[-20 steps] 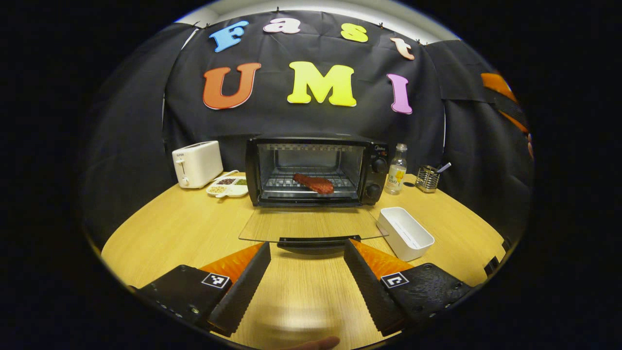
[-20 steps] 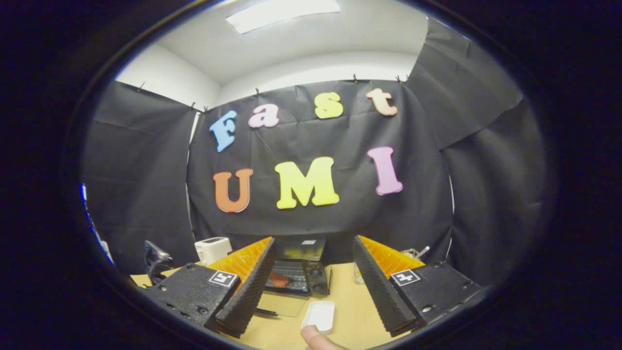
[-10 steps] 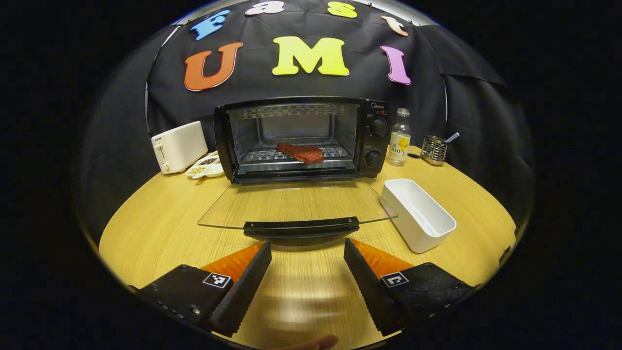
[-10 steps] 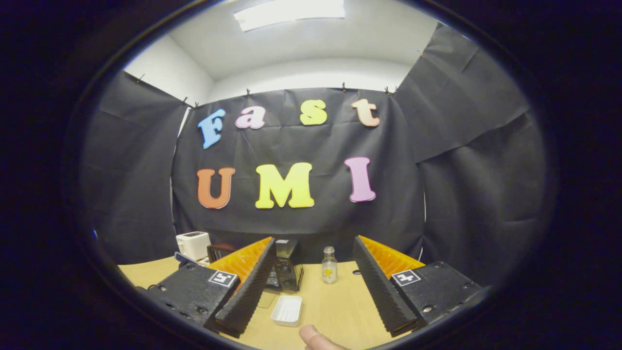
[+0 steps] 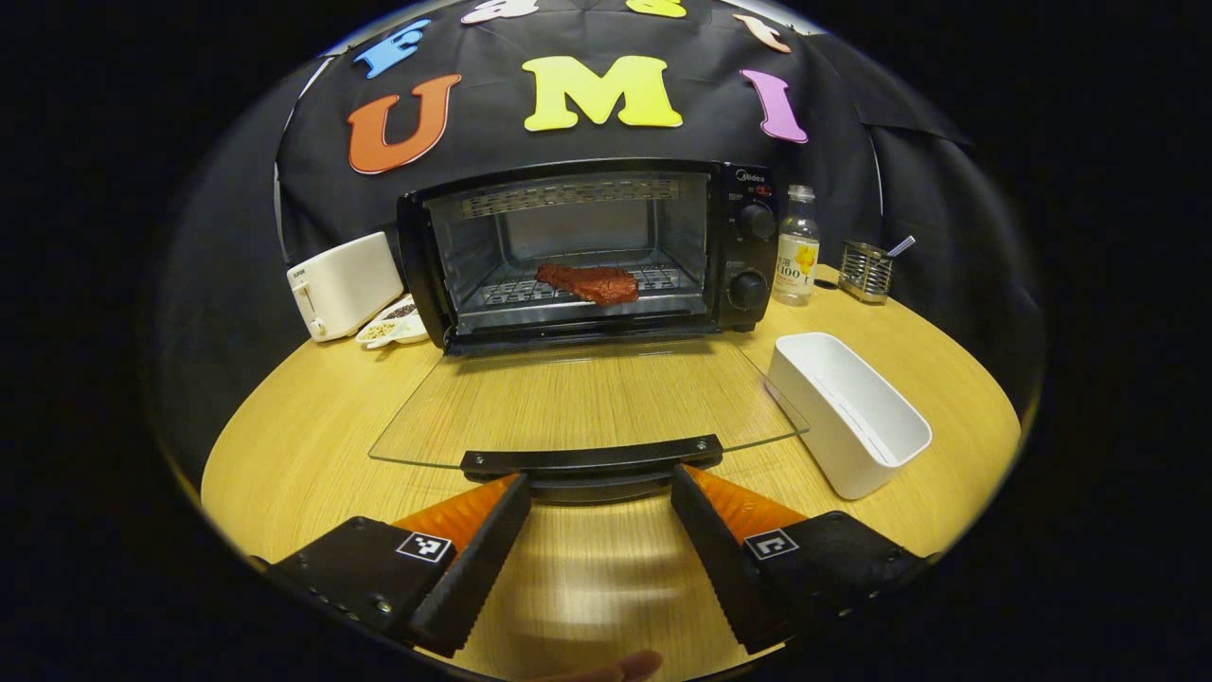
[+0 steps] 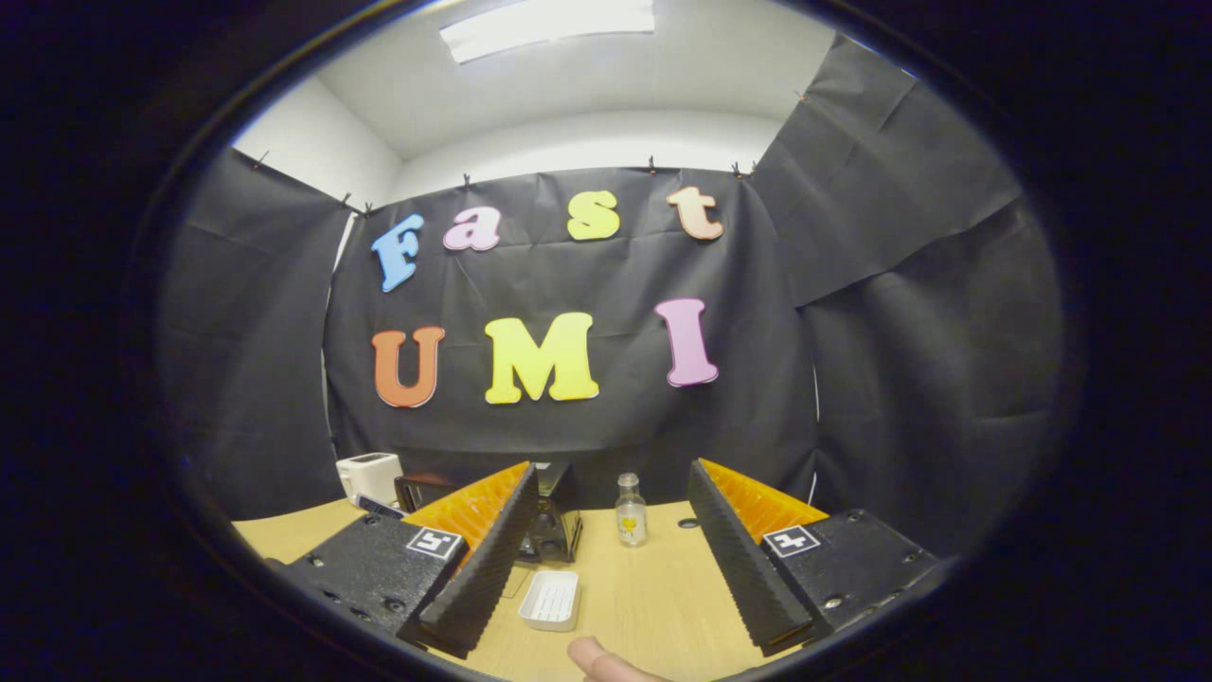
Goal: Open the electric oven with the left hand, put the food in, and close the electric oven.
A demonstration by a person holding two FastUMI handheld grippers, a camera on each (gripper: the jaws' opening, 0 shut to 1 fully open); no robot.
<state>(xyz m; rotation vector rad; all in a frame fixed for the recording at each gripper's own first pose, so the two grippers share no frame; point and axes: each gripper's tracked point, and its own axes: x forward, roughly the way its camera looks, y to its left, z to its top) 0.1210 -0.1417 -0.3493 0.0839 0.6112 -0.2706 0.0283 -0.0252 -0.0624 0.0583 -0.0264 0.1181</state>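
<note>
The black electric oven (image 5: 587, 251) stands at the back of the wooden table with its glass door (image 5: 587, 403) folded flat down toward me. A reddish-brown piece of meat (image 5: 587, 282) lies on the rack inside. The door's black handle (image 5: 592, 459) is just ahead of my left gripper (image 5: 597, 516), which is open with its fingertips on either side of the handle's middle, not touching it. My right gripper (image 6: 611, 549) is open and held high, holding nothing, with the oven (image 6: 554, 530) partly hidden behind its left finger.
A white rectangular tray (image 5: 847, 412) sits right of the open door, also seen in the right gripper view as the white tray (image 6: 549, 600). A white toaster (image 5: 343, 284), a divided dish (image 5: 393, 327), a bottle (image 5: 797, 246) and a wire holder (image 5: 866, 272) line the back.
My left gripper has moved forward toward the oven, so the door handle now lies close to its fingertips. The right gripper view has swung slightly, with the bottle now between the fingers.
</note>
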